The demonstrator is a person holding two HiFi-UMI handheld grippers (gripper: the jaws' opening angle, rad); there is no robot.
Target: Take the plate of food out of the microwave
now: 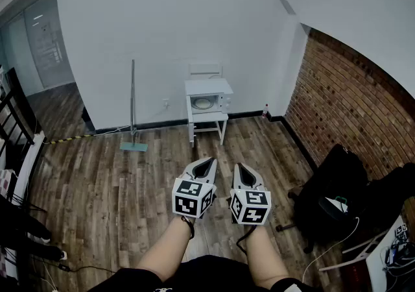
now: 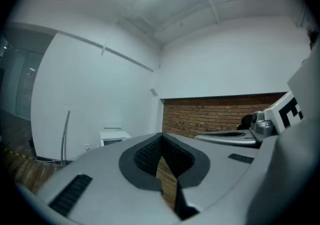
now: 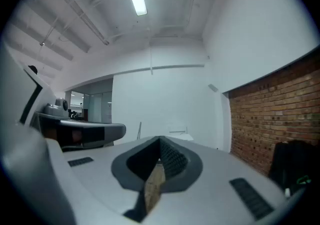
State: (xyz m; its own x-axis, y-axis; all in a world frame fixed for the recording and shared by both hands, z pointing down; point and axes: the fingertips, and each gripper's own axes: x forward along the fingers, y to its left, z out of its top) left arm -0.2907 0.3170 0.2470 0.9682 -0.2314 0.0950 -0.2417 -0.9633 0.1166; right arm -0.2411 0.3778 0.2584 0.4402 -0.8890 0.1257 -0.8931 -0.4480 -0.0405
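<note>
plate [image 1: 203,103] shows faintly inside the microwave [image 1: 209,95], on a white counter [image 1: 192,130] at the far wall. well apart, over the wood floor [image 1: 117,174], left gripper [image 1: 206,163] and right gripper [image 1: 241,168] sit side by side, jaws closed together, empty.

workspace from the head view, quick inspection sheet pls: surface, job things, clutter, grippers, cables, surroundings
surface: wooden floor; small white table at the far wall.
job's things: white microwave on the table, far off; a pale round shape shows in its front, likely the plate, too small to be sure.
clutter: upright pole on a flat base; small bottle by the corner; black chair at the right.
grippers: left gripper and right gripper both shut, empty, side by side over the floor.
cables: white cable near the chair; dark cable at bottom left.
surroundings: white wall, brick wall.
</note>
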